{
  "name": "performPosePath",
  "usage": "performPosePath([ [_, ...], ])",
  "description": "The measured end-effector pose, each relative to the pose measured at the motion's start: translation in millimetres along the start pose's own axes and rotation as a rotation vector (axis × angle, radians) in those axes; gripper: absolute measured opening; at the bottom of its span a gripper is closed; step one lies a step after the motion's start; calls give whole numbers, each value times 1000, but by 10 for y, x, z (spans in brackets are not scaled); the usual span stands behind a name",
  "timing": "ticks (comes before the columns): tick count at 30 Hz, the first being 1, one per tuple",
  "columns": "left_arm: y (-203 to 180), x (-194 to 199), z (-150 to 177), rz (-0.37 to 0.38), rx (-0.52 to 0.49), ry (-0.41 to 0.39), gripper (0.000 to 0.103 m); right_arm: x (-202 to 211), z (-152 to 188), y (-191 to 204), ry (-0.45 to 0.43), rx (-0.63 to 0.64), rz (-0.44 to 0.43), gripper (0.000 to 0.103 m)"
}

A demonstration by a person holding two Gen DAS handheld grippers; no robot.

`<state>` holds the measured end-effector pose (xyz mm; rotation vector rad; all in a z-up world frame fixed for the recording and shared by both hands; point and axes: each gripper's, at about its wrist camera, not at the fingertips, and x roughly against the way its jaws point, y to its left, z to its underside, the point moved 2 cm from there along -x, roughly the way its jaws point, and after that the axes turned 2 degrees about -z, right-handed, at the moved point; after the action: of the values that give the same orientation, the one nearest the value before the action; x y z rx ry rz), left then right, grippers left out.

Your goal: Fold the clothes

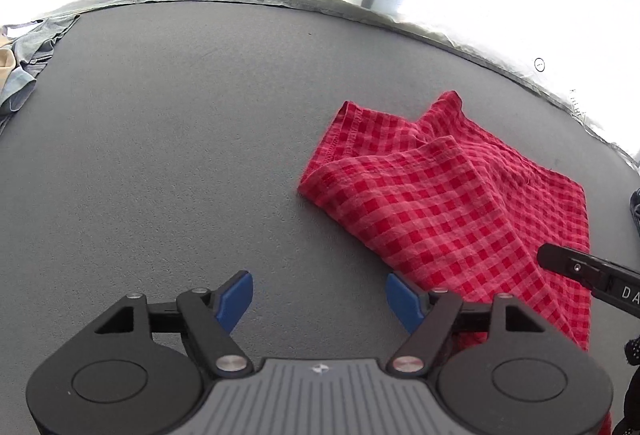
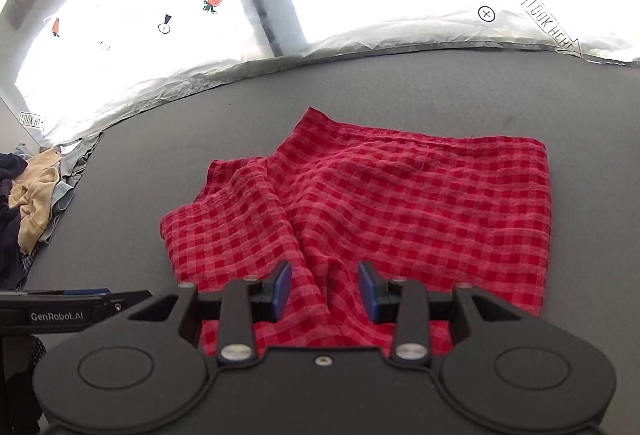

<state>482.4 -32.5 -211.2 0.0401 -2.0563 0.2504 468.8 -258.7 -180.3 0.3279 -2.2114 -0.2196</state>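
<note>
A wide grey desk [image 2: 520,95] fills both views, backed by a crinkled plastic sheet [image 2: 168,87] along its far edge. On it lies the red checked cloth [image 2: 420,203], partly folded and rumpled, with a raised ridge running down its middle and one corner flipped up at the far left. A pile of other clothes [image 2: 36,195] sits at the far left edge of the desk, well apart from it. The right gripper [image 2: 325,289] hovers over the near edge of the cloth, its fingers [image 2: 282,285] moderately apart and straddling the ridge, holding nothing. The left gripper [image 1: 319,299] hangs over bare desk just left of the cloth, its fingers [image 1: 238,295] spread wide and empty. The risk, as I judge it, is that closing on the ridge gathers several layers at once, so a lift drags the whole bundle and undoes the fold. With the left side unheld, the cloth could also slide or twist on the smooth surface.
</note>
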Motion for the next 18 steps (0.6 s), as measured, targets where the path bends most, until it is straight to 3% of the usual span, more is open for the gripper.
performPosePath([
  [4, 203, -209, -25, -18, 84, 61, 75, -214, -128, 162, 19, 79, -42, 31],
  [5, 221, -229, -27, -5, 85, 58, 81, -269, -140, 195, 24, 97, -49, 31],
  [10, 146, -303, -110, -1, 35, 82, 90, -546, -165, 285, 75, 113, -65, 31],
  [12, 86, -348, -104, -4, -3, 93, 98, -590, -166, 307, 80, 118, -68, 33],
  [18, -111, -445, -44, -87, -99, 122, 103, -640, -188, 352, 76, 151, -72, 39],
])
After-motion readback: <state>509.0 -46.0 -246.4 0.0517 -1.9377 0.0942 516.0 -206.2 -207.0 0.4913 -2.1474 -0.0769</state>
